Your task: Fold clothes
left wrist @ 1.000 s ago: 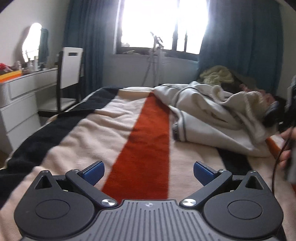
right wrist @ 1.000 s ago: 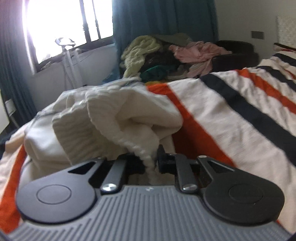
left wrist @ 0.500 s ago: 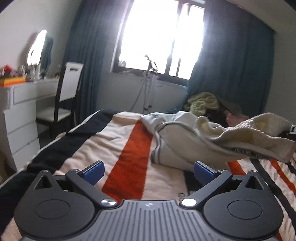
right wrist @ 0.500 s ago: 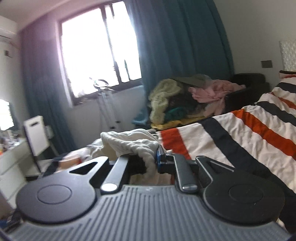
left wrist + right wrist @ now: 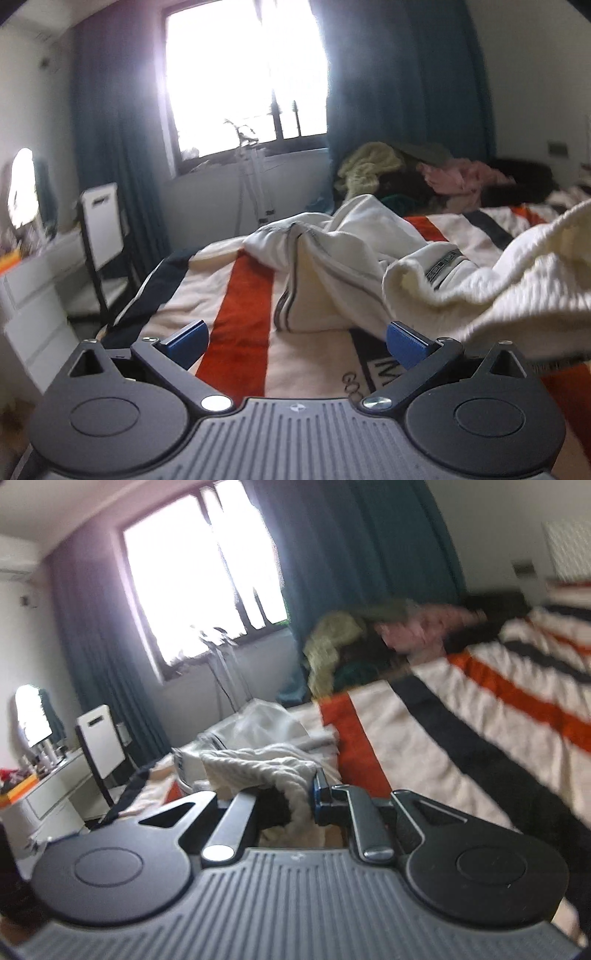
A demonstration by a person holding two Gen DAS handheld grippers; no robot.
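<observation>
The right gripper [image 5: 301, 801] is clamped on a thick cream knitted sweater [image 5: 258, 766]; the ribbed edge of the knit is squeezed between its two fingers, and the rest hangs out to the left, lifted above the bed [image 5: 461, 738]. The left gripper [image 5: 295, 338] has its blue-tipped fingers [image 5: 408, 343] wide apart with nothing between them, above the striped blanket [image 5: 240, 314]. In the left wrist view the sweater [image 5: 498, 288] crosses the right side, just beside the right fingertip. Behind it a crumpled white garment [image 5: 343, 258] lies in the middle of the bed. Past the far edge of the bed is a pile of clothes [image 5: 424, 173], near the dark curtain [image 5: 406, 92].
</observation>
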